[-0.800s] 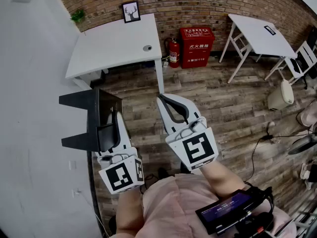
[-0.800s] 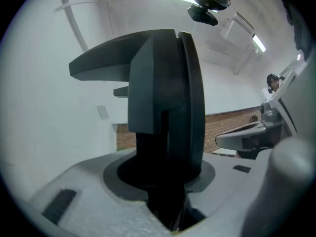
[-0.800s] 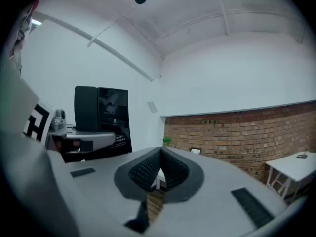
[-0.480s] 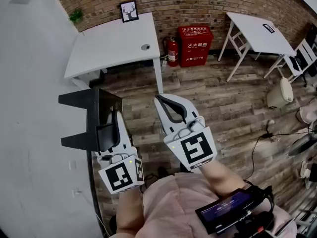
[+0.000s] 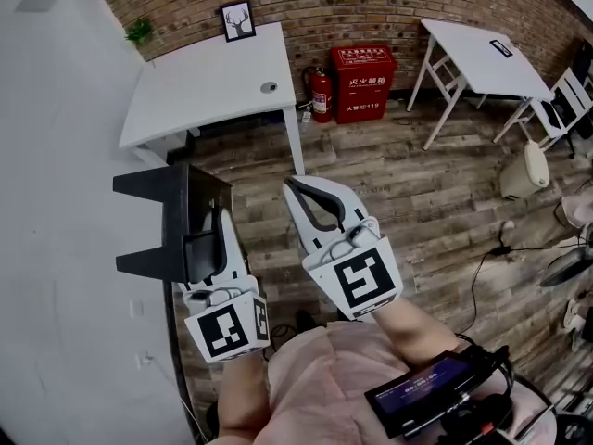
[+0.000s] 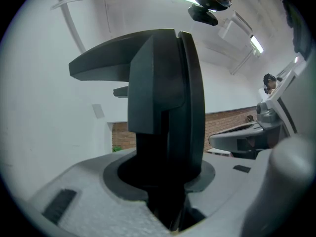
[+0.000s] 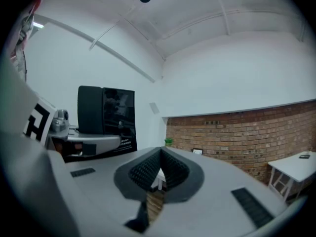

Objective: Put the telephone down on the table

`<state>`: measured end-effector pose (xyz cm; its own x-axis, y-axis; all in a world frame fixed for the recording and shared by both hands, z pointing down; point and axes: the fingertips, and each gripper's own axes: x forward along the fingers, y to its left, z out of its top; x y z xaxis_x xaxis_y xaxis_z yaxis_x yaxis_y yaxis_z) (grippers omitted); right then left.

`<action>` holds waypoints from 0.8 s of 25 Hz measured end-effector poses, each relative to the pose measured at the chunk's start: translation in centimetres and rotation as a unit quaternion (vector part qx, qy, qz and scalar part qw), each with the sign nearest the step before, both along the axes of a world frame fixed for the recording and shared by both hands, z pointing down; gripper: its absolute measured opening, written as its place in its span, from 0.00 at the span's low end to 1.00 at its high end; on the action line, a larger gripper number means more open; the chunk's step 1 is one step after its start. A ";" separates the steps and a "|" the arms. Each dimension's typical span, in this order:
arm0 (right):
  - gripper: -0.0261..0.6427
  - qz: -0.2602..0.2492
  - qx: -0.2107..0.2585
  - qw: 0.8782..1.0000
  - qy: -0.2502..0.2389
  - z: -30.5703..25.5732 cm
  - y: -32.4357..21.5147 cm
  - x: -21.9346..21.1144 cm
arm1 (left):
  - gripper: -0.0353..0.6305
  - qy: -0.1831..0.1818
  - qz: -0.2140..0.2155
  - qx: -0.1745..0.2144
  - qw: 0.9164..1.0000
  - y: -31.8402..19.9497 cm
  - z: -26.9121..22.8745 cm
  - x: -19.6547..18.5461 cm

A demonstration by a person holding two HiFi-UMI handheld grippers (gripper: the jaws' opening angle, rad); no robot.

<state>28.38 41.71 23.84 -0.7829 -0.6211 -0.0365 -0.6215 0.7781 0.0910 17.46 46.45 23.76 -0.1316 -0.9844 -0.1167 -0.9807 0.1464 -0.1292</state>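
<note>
We grip the black angular plastic telephone [image 5: 174, 219] in our left gripper [image 5: 212, 246] fingers, left of centre, right gripper [image 5: 300, 189] fingers closed, empty

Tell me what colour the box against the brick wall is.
The box is red; the head view shows it best.
</note>
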 end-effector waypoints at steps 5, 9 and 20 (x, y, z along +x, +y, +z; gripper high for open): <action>0.17 -0.057 -0.021 0.998 -0.012 0.1 0.4 1.3 | 0.29 0.013 0.055 -0.021 0.998 0.0 0.3 1.6; 0.33 -0.174 -0.046 0.984 0.004 1.0 0.7 2.5 | 0.29 0.041 0.140 -0.046 0.988 0.0 0.1 3.7; 0.45 -0.437 -0.171 0.883 -0.028 0.7 3.5 5.8 | 0.29 0.179 0.446 -0.107 0.870 1.5 -2.6 12.2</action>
<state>34.20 45.23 24.54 -0.9716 0.2361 -0.0177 0.2328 0.9388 -0.2541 29.65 47.96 21.20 0.7064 -0.7073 -0.0274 -0.6744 -0.6843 0.2773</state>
